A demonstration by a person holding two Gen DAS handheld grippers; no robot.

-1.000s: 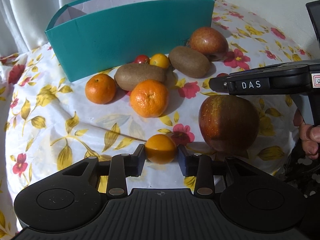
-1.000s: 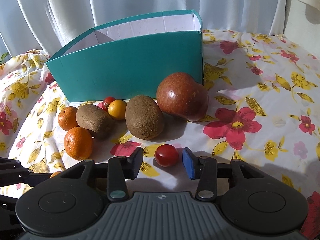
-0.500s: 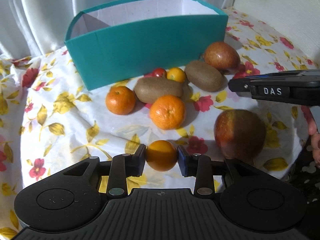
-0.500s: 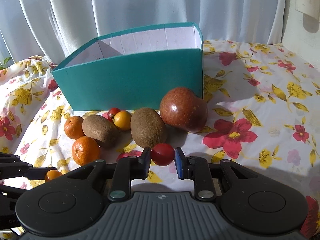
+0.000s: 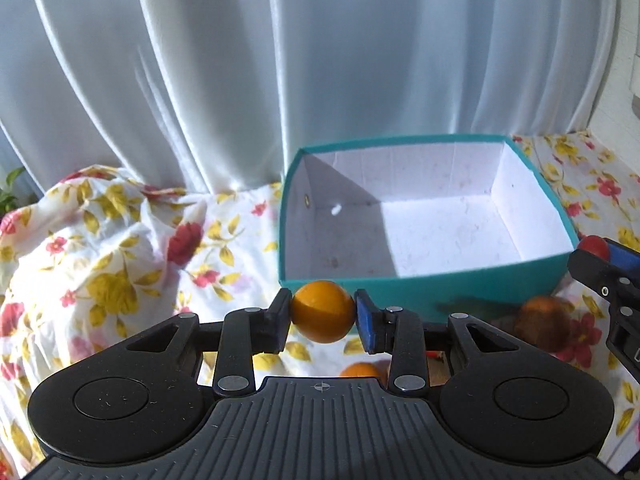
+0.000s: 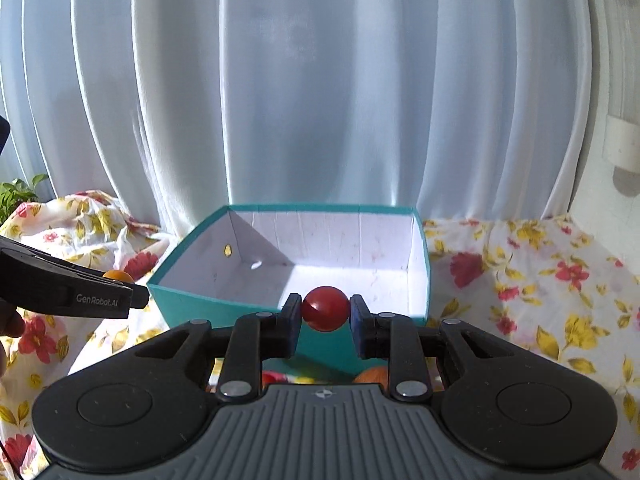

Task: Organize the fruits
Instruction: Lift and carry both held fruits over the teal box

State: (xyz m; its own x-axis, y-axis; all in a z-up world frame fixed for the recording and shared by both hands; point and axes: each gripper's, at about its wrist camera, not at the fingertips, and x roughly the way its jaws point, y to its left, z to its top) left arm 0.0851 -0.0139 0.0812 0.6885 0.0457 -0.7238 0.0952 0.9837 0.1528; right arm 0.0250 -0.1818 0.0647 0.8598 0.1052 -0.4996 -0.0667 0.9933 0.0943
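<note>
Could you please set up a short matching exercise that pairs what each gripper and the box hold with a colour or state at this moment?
Column A:
1. left gripper
2. right gripper
3. teal box

Column B:
a. nothing inside
b. shut on the small orange fruit
c. shut on the red cherry tomato

Pairs: 1-b, 2-c, 3-a

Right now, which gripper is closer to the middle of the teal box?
Right. The right gripper hangs at the teal box's front wall, facing its middle; the left gripper sits at the front left corner.
</note>
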